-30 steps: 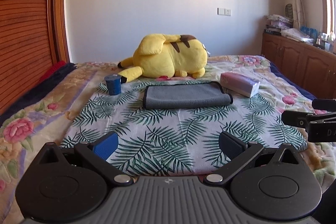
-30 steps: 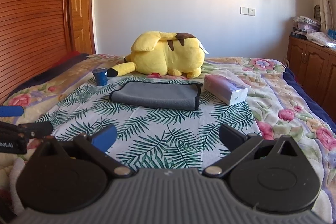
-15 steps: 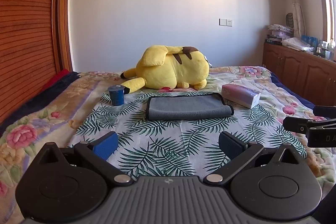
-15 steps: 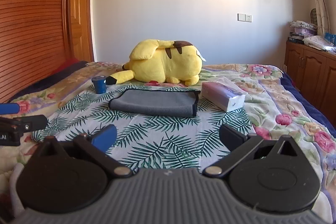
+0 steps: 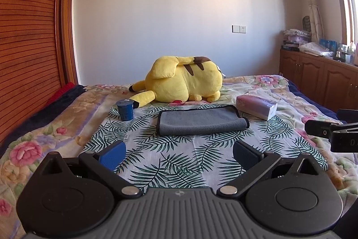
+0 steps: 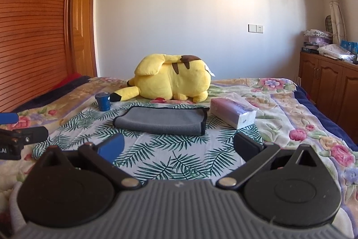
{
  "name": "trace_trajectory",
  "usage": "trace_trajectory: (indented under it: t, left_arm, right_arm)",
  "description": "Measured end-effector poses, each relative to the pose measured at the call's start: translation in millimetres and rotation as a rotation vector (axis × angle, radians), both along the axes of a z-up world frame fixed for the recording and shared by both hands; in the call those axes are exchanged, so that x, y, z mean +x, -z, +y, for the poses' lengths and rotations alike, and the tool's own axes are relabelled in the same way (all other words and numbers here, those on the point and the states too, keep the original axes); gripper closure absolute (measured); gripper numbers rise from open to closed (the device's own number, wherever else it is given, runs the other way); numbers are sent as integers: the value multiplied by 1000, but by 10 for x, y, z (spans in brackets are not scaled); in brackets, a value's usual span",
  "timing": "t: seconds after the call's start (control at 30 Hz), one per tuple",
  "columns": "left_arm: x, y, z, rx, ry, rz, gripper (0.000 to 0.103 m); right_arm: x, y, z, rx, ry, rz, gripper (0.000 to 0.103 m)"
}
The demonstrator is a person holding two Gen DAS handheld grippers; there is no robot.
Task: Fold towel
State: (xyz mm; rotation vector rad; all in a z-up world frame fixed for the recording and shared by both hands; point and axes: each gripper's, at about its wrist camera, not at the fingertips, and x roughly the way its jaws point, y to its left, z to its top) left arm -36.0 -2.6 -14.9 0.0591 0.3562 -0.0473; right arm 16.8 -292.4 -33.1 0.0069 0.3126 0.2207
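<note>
A grey towel (image 5: 199, 119) with a black hem lies folded flat on the palm-leaf sheet of the bed; it also shows in the right wrist view (image 6: 162, 120). My left gripper (image 5: 179, 152) is open and empty, well short of the towel's near edge. My right gripper (image 6: 179, 146) is open and empty too, near the towel's front edge but apart from it. The right gripper's tips show at the right edge of the left wrist view (image 5: 331, 131), and the left gripper's tips show at the left edge of the right wrist view (image 6: 20, 127).
A yellow plush toy (image 5: 183, 84) lies behind the towel. A small blue cup (image 5: 125, 109) stands to its left and a tissue pack (image 5: 256, 106) to its right. A wooden headboard (image 5: 26, 48) runs along the left; wooden cabinets (image 5: 317, 80) stand at the right.
Both grippers have tilted upward and drawn back a little, so the towel sits lower in both views. Both stay open. The towel has not moved.
</note>
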Motion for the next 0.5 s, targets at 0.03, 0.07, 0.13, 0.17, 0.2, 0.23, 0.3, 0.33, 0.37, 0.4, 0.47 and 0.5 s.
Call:
trace_trajectory:
  t: [0.03,0.07,0.13,0.17,0.2,0.23,0.3,0.33,0.37,0.4,0.47,0.5]
  left_arm:
    - [0,0,0,1,0,1,16]
    - [-2,-1,0,1,-1,0,16]
    - [-5,-4,-3,0,-1,0,16]
    - [-6,-2,-3,0,0,0,16]
    - [-7,-3,-3,-1,-1,0,16]
    - [-8,-3,-4,0,-1,0,16]
    - [-6,-2,-2,1,0,0,16]
    - [-6,-3,-3,1,0,0,16]
    - [-6,-3,-3,1,0,0,16]
    - [-6,-3,-2,2,0,0,16]
    - [-6,-3,-2,3,0,0,16]
    - [-7,-2,-2,3,0,0,16]
  right_arm:
    - [0,0,-1,0,0,0,0]
    - [-4,2,-1,0,1,-1,0]
    - [-5,1,-2,1,2,-1,0]
    - [-3,-1,-5,2,3,-2,0]
    - [-1,-3,-8,3,4,-2,0]
    - [-2,-2,-12,4,5,-2,0]
    - [-2,-4,-17,5,7,-4,0]
    - [0,-5,-21,6,8,-4,0]
    - [-3,-4,-26,6,7,-4,0]
    - [-4,-3,-25,6,7,-4,0]
    - [-5,-4,-26,5,7,-4,0]
    - [-4,-4,-26,6,7,-4,0]
